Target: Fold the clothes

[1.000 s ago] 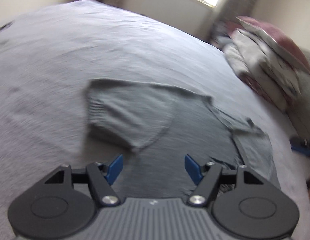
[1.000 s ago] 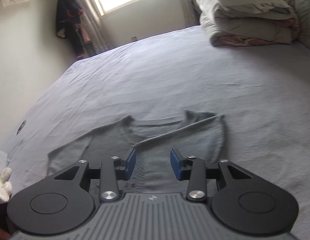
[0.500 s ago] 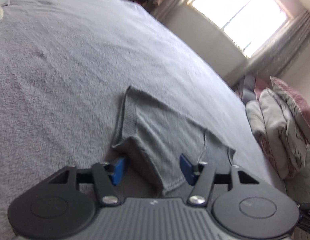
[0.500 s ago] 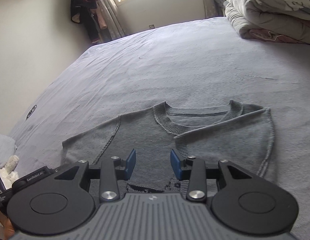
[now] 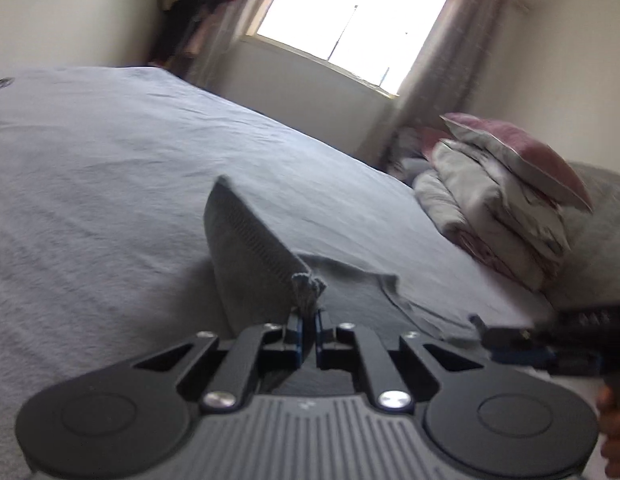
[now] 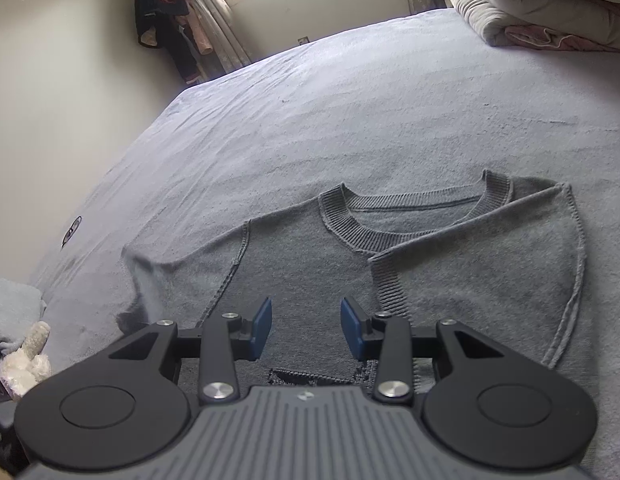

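A grey knit sweater (image 6: 310,272) lies face up on the grey bed sheet (image 6: 350,100), neckline away from me. Its right sleeve (image 6: 470,264) is folded across the chest. My left gripper (image 5: 307,328) is shut on the ribbed cuff (image 5: 306,284) of the other sleeve, a tuft of knit sticking up past the pads. That sleeve (image 5: 246,264) rises off the sheet as a tilted flap. My right gripper (image 6: 306,328) hangs open just above the sweater's chest, nothing between its fingers.
Folded quilts with a pink pillow (image 5: 502,200) are stacked at the bed's right side. A window (image 5: 350,20) and hanging clothes (image 6: 166,12) are beyond the far edge. A white plush toy (image 6: 26,356) sits at the near left. A person's hand (image 5: 614,432) shows at the right.
My left gripper closed on the sleeve cuff and lifted it, its view tilting up toward the window. My right gripper came lower and nearer over the sweater, still open.
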`<state>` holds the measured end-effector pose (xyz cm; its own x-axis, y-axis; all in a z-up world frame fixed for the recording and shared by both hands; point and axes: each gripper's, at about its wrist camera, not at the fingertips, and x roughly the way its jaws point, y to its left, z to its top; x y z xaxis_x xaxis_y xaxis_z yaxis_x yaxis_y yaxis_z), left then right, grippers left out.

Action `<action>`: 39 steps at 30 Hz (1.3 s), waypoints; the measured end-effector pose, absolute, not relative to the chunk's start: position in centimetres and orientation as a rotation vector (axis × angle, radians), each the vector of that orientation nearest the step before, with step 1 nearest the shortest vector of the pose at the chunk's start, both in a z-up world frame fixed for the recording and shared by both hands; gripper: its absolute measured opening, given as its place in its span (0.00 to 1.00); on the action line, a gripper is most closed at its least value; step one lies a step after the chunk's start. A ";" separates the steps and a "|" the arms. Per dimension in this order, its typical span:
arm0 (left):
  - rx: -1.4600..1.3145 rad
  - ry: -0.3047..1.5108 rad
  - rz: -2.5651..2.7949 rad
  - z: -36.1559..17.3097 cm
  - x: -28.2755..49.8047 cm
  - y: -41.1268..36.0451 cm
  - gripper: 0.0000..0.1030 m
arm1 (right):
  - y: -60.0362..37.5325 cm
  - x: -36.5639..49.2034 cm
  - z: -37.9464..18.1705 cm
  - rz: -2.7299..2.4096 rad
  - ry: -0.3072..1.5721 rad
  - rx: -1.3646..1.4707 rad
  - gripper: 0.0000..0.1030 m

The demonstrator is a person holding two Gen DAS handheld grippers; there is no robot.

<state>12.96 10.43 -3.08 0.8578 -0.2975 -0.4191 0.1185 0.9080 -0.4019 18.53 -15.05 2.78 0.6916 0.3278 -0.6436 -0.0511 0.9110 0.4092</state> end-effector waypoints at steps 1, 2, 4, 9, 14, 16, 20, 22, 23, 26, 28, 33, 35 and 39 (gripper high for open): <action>-0.356 0.510 -0.251 -3.2 12.9 9.9 0.06 | -14.9 18.6 2.7 0.222 0.785 0.381 0.40; -0.344 0.534 -0.277 -3.5 12.9 9.5 0.06 | -14.7 18.7 2.6 0.227 0.787 0.383 0.40; -0.326 0.584 -0.317 -4.2 13.0 8.7 0.06 | -14.4 18.9 2.4 0.241 0.792 0.387 0.40; -0.312 0.645 -0.348 -5.9 13.7 8.2 0.06 | -13.4 19.8 0.9 0.264 0.823 0.427 0.40; -0.362 0.628 -0.349 -5.1 14.3 9.2 0.06 | -12.8 20.8 -1.6 0.297 0.868 0.587 0.40; -0.388 0.625 -0.352 -4.8 14.3 9.7 0.06 | -12.5 21.0 -2.4 0.323 0.882 0.678 0.40; -0.395 0.621 -0.365 -4.5 14.1 9.7 0.06 | -11.9 21.5 -3.7 0.355 0.884 0.819 0.40; -0.393 0.617 -0.377 -4.3 14.0 9.5 0.06 | -11.6 21.7 -4.1 0.344 0.876 0.851 0.40; -0.390 0.615 -0.384 -4.2 14.0 9.3 0.06 | -11.4 21.8 -4.3 0.335 0.871 0.867 0.40; -0.383 0.611 -0.409 -4.0 13.9 8.9 0.06 | -11.1 22.2 -4.6 0.313 0.845 0.891 0.32; -0.378 0.616 -0.425 -3.8 13.8 8.7 0.06 | -11.1 22.2 -4.2 0.280 0.818 0.856 0.18; -0.369 0.627 -0.445 -3.4 13.7 8.0 0.05 | -11.7 22.0 -2.5 0.248 0.745 0.726 0.04; -0.360 0.630 -0.452 -3.4 13.7 7.5 0.05 | -11.9 21.7 -1.9 0.255 0.717 0.675 0.04; -0.323 0.630 -0.467 -3.3 13.3 6.1 0.05 | -12.2 21.1 -0.6 0.258 0.678 0.556 0.04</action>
